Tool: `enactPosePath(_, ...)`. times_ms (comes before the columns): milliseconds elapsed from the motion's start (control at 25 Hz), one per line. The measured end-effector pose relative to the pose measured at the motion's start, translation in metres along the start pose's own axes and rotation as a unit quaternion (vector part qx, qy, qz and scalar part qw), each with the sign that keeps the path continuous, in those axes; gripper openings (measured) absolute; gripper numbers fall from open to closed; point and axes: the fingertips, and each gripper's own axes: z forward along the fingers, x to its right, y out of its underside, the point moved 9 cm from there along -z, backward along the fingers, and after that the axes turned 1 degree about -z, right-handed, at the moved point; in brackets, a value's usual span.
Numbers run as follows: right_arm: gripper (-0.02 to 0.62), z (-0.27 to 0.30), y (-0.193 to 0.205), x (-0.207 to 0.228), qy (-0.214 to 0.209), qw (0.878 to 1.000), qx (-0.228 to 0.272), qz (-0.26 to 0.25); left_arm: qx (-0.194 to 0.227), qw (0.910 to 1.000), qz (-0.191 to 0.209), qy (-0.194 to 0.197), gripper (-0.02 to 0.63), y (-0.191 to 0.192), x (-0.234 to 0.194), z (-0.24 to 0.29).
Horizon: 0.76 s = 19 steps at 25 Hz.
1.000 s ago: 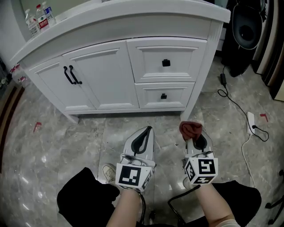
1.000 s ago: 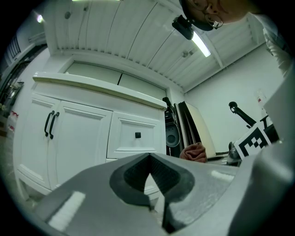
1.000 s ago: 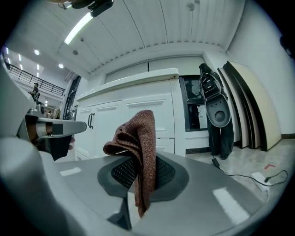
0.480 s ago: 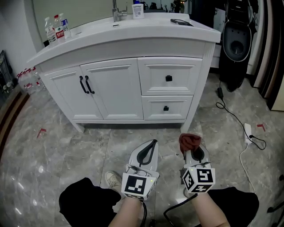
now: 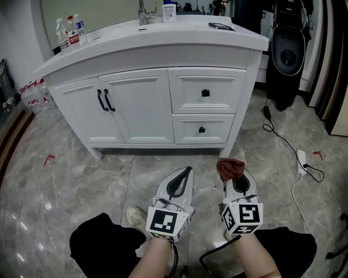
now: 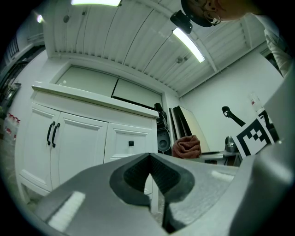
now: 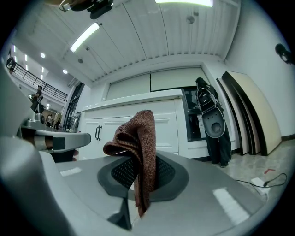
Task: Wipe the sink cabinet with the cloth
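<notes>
A white sink cabinet (image 5: pixel 163 103) with two doors and two drawers stands ahead across the floor; it also shows in the left gripper view as the cabinet (image 6: pixel 87 143) and in the right gripper view as the cabinet (image 7: pixel 161 124). My right gripper (image 5: pixel 232 172) is shut on a reddish-brown cloth (image 5: pixel 230 168), which is bunched above the jaws, with a tail hanging between them as the cloth (image 7: pixel 138 147). My left gripper (image 5: pixel 182 179) is shut with nothing in it, its tip (image 6: pixel 150 159) pointing at the cabinet. Both grippers hang well short of the cabinet front.
Water bottles (image 5: pixel 69 30) stand on the countertop's left end, a faucet (image 5: pixel 142 15) at the back. A black bin (image 5: pixel 286 54) is to the cabinet's right. A white power strip (image 5: pixel 300 160) and cables lie on the floor at the right. My shoe (image 5: pixel 136 216) is below.
The view has tilted up and the cabinet's countertop has come into sight. Both grippers keep their places low in the view, the right still holding the cloth.
</notes>
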Motion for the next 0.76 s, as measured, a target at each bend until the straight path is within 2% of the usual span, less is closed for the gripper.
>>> enactPosePath(760, 0.078, 0.004, 0.014, 0.0, 0.0, 1.0, -0.017, 0.017, -0.018, 0.9997, 0.008, 0.012, 0.0, 0.011, 0.001, 0.006)
